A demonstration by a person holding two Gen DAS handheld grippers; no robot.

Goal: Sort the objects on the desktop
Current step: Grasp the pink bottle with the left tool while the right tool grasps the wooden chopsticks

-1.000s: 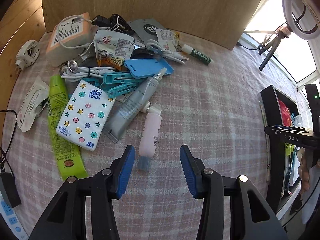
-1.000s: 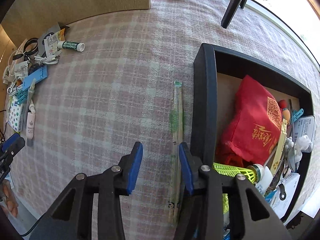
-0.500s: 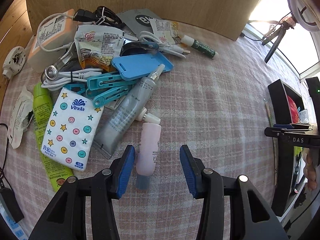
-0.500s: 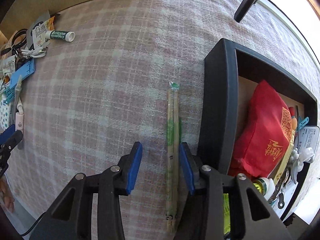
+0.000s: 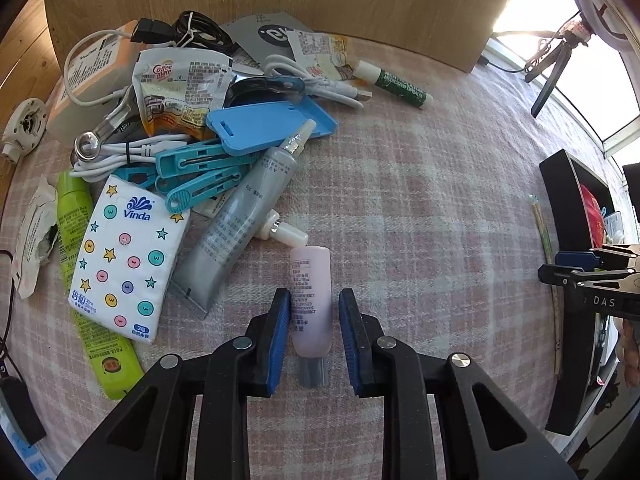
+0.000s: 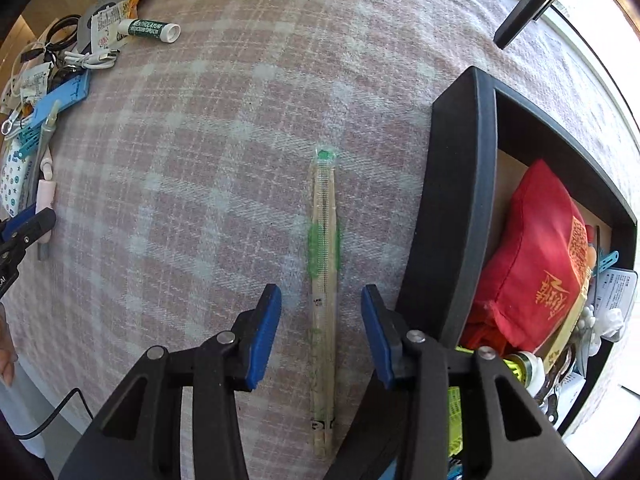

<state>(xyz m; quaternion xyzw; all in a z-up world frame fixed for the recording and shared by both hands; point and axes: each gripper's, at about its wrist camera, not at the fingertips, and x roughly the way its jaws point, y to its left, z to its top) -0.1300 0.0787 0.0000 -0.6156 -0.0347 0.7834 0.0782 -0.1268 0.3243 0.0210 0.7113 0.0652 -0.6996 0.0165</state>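
Note:
A small pink tube (image 5: 310,280) with a grey cap lies on the pink checked cloth, at the near edge of a pile of desk clutter. My left gripper (image 5: 314,320) points down over it with the tube between the blue pads; the jaws are closing and a thin gap still shows on each side. In the right wrist view, a pair of wrapped chopsticks (image 6: 324,240) lies on the cloth beside a black box (image 6: 456,200). My right gripper (image 6: 322,320) hangs open above them, one pad on each side, touching nothing.
The pile holds a Vinda tissue pack (image 5: 128,256), a grey tube (image 5: 240,224), teal pegs (image 5: 200,172), a blue card holder (image 5: 272,124), a green lip balm (image 5: 396,84) and cables. A red pouch (image 6: 536,264) and small items fill the box. A wooden panel stands behind.
My left gripper sank over the pink tube and its jaws narrowed around it. The right gripper shifted so the chopsticks now lie centred between its pads.

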